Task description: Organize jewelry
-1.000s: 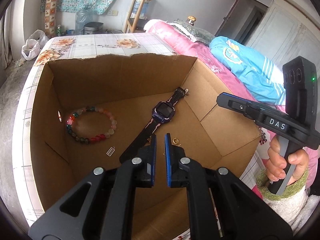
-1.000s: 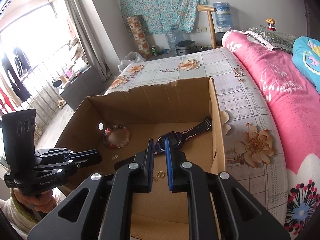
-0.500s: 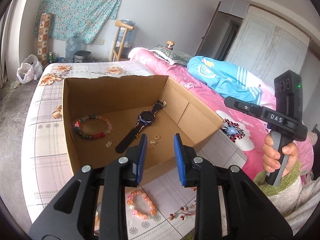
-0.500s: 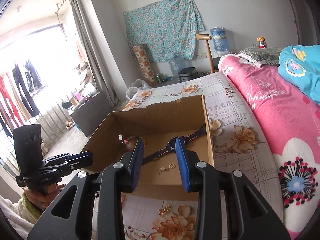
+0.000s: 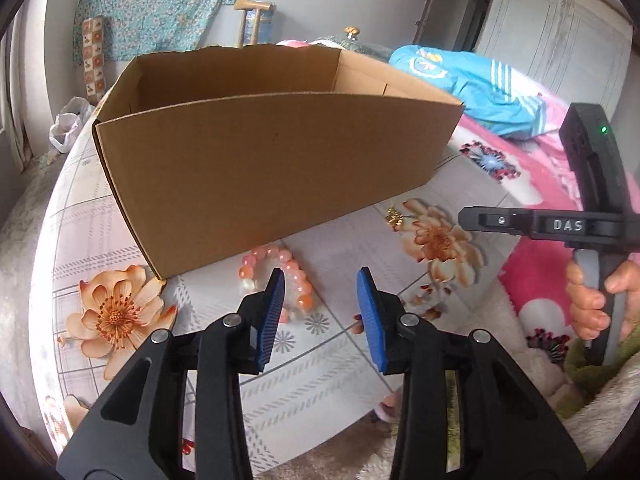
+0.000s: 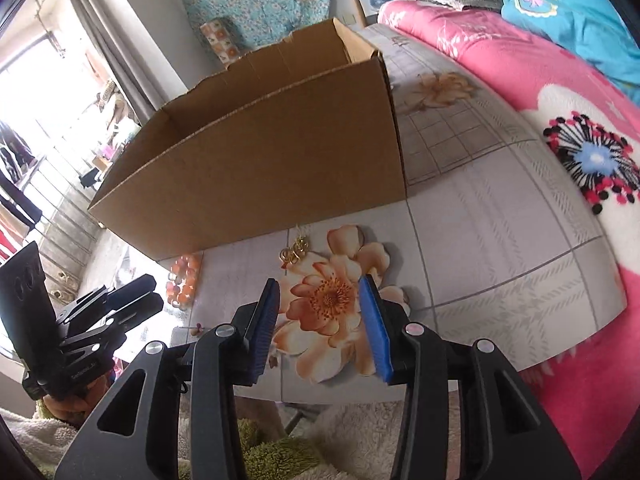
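Both grippers hang with their blue pads spread apart and nothing between them: the left gripper [image 5: 320,312] is low over the flowered surface [image 5: 340,360], and the right gripper [image 6: 320,316] is above a printed orange flower [image 6: 332,300]. A pink bead bracelet [image 5: 280,276] lies on the surface at 11 o'clock from the left gripper, just in front of the cardboard box [image 5: 272,168], partly hidden by the left pad. A small gold trinket [image 6: 296,250] lies at 11 o'clock from the right gripper, near the box's front wall.
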A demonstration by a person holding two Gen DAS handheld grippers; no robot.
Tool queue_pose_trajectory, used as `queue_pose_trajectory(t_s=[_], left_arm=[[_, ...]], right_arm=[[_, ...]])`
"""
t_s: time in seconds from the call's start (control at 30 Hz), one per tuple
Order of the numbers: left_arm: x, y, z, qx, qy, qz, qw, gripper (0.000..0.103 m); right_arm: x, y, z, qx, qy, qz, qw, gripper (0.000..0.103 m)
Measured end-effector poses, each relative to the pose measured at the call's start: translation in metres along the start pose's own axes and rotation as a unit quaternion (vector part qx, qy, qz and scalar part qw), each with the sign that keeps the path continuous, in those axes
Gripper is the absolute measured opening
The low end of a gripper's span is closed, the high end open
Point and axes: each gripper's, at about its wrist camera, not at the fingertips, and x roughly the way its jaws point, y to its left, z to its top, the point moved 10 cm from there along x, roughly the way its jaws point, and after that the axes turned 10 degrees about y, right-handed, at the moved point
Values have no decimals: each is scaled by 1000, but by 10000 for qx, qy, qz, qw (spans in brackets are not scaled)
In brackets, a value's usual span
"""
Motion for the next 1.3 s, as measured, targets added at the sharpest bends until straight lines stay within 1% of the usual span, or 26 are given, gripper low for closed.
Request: queue_pose_trajectory(t_s=[0.07,0.13,0.2,0.27,0.3,0.33,0.43,0.57,0.63,0.7,0.77,0.83,0.93,1.0,1.17,1.23,1.3], left_arm=[[9,2,0,143,40,179,9997,35],[20,4,-3,250,183,387,9988,35],[27,4,-3,367,196,565,9975,34],[28,6,-3,447,142,752,9961,31],[27,7,-3,414,125,726,9964,31],[26,9,-3,377,105,737,9965,27],[24,21,-1,248,79,891,9957,27],[20,41,0,-6,123,986,9950,27],[18,44,0,-86,174,924,9955,27],[14,45,0,-145,187,831,9963,30],[7,42,1,-157,99,741,9971,41],[-2,36,4,-125,-23,644,9978,42],[-9,22,8,16,-167,488,9987,48],[-7,10,12,184,-212,433,9987,48],[8,-21,20,472,-156,274,9984,48],[15,-32,25,624,-128,240,9977,48],[25,-43,29,787,-88,235,9966,48]], right_arm=[[6,3,1,15,24,58,10000,41],[8,6,2,38,15,102,9999,41],[8,8,5,62,-27,123,9999,41],[8,7,7,110,-55,131,9998,41],[8,6,7,137,-67,130,9998,41],[8,5,7,160,-78,124,9998,41],[10,-1,5,262,-54,96,9996,41],[13,-10,3,433,-15,134,9990,41],[13,-13,6,472,-27,139,9988,41],[12,-16,8,511,-57,147,9986,41],[12,-20,11,580,-94,142,9982,47],[14,-23,13,622,-99,158,9979,48],[17,-24,15,585,-113,137,9981,48],[16,-22,16,519,-187,130,9984,48],[15,-16,22,258,-368,13,9990,48],[14,-15,26,157,-471,-61,9987,44],[13,-15,29,33,-553,-42,9985,41]])
